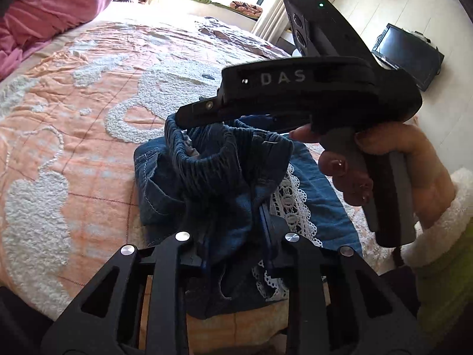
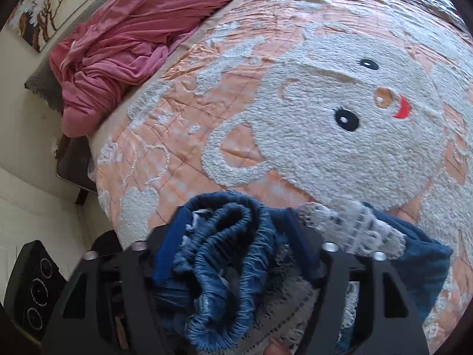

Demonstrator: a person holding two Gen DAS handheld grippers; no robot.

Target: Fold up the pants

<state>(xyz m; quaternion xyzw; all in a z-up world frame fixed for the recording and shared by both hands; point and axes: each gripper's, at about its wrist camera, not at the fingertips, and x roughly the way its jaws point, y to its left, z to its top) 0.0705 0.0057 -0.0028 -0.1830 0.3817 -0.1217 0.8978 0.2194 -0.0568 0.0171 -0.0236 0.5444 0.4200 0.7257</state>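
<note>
The denim pants (image 1: pixel 212 183), lace-trimmed and partly folded, lie bunched on the bed's peach quilt (image 1: pixel 74 136). The left claw (image 1: pixel 233 236) pinches their denim; the right claw (image 2: pixel 233 245) pinches the elastic waistband (image 2: pixel 218 266), lifting it.

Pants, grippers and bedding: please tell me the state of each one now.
Pants: bunched and lifted at the waistband, the rest lying on the bed.
Left gripper: shut on pants.
Right gripper: shut on pants.
Pink blanket: crumpled in a heap.
Bedspread: spread out, wrinkled.
</note>
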